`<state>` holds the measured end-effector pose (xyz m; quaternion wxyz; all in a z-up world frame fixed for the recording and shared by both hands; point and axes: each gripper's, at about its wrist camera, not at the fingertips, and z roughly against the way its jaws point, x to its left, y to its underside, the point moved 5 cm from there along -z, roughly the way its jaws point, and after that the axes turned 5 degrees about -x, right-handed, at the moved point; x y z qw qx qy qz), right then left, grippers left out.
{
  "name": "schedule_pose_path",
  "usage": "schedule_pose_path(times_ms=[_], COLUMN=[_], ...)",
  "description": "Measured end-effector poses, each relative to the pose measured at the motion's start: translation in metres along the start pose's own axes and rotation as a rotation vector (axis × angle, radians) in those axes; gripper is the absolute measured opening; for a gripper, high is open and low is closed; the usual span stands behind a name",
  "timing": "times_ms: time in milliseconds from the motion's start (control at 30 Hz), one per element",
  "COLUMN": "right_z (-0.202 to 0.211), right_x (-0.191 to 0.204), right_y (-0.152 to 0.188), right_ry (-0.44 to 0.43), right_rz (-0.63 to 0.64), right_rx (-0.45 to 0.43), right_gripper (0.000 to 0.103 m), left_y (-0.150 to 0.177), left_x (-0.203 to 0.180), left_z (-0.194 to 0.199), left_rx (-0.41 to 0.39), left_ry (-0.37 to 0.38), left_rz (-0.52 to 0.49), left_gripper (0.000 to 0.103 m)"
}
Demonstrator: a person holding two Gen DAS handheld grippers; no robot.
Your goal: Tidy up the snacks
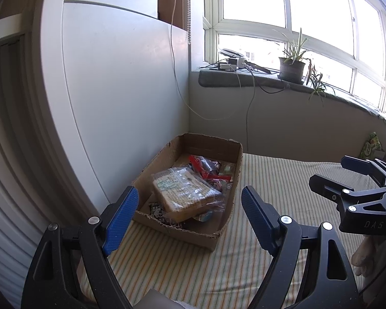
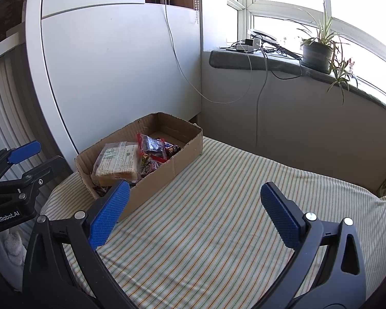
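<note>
Left wrist view: a shallow cardboard box (image 1: 193, 231) with torn edges sits on a striped tablecloth (image 1: 270, 180), against a white cabinet (image 1: 115, 77). Inside lie the snacks (image 1: 211, 172): a clear bag of sliced bread (image 1: 185, 193) resting on dark wrappers, with red and black packets behind it. The left gripper (image 1: 190, 219) hangs wide and empty just before the box. Nearby, the right gripper (image 2: 195, 216) also gapes wide, holding nothing, above bare cloth.
</note>
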<state>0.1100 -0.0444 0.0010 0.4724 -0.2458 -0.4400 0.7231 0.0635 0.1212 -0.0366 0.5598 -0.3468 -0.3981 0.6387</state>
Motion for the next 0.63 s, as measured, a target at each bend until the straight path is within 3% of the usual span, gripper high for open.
schedule_pose_path(times_ms=[633], right_z=[-0.0037], right_x=[-0.0058], right_y=[0.0086], right_ry=[0.005], right_rz=[-0.005], right_rx=[0.025], right_gripper=[0.103], left_y=[0.0075], left_x=[0.003], left_z=[-0.0058], left_rx=[0.02], left_ry=[-0.001], left_rz=[0.001], left_gripper=[0.082])
